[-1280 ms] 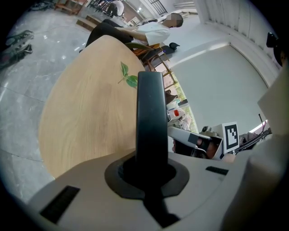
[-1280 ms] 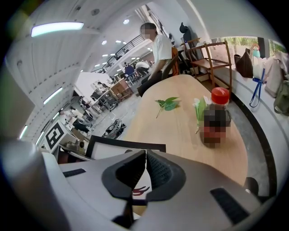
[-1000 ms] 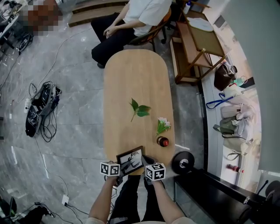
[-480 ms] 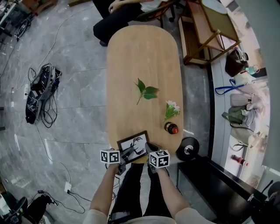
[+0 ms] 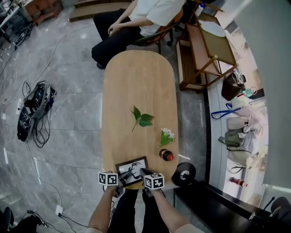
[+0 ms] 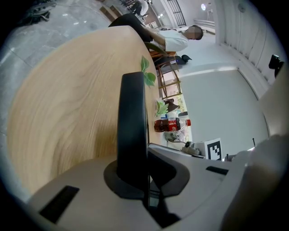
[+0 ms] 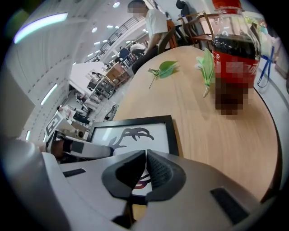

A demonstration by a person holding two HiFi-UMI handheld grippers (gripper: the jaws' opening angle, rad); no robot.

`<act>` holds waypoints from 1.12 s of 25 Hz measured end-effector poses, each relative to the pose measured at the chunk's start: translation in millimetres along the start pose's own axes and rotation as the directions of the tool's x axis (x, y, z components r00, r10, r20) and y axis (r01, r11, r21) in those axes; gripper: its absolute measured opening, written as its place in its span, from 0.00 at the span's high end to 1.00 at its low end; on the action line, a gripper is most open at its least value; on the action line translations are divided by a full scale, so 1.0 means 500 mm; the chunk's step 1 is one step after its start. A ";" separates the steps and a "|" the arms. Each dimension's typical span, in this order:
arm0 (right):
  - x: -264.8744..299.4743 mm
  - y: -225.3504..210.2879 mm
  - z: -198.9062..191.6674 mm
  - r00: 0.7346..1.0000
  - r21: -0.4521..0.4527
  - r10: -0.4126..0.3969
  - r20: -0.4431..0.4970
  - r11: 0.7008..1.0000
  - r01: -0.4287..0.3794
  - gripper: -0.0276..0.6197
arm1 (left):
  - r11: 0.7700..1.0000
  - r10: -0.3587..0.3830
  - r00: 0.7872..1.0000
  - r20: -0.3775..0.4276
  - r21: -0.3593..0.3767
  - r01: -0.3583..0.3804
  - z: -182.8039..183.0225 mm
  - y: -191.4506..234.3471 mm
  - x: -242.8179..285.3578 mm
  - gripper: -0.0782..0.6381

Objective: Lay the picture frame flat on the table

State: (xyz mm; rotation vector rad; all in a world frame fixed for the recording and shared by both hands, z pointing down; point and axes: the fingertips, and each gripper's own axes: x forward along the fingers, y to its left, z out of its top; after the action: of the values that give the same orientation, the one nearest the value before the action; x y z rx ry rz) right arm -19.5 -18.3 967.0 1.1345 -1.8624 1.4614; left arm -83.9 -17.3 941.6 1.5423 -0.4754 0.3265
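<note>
Descent looks nearly over: the black-edged rectangular picture frame (image 5: 132, 172) has come down from its tilt to lie almost flat at the near end of the oval light-wood worktop (image 5: 136, 82), my left tool (image 5: 122, 175) clamping its left edge and my right tool (image 5: 142, 171) closed at its near edge.

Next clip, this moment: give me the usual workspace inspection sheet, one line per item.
Surface: oval wooden table, mostly bare.
Job's things: picture frame at the table's near end, held by both grippers; whether it lies fully flat cannot be told.
Clutter: leafy sprig, flower sprig, cola bottle upright near the right edge.
Grippers: left gripper shut on the frame's edge; right gripper shut on its near edge.
Cables: tangled bundle on the floor left of the table.
Surroundings: seated person at the far end, wooden furniture, bags, round weight.
</note>
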 end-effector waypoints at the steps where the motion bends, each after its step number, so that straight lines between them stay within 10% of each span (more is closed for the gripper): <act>1: 0.001 -0.003 0.003 1.000 0.004 0.002 0.004 1.000 -0.002 0.90 | 1.000 -0.006 1.000 0.002 -0.005 0.006 0.003 0.001 0.002 0.85; 28: 0.030 -0.002 -0.003 0.998 -0.110 -0.063 0.025 0.992 0.066 0.90 | 0.973 0.229 0.972 0.047 -0.037 -0.228 -0.019 0.109 -0.070 0.69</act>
State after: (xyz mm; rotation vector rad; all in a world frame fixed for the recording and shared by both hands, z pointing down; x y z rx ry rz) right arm -26.7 -21.4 980.0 1.1499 -1.8784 1.2987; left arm -139.9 -3.8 972.3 1.4708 -0.6983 0.4560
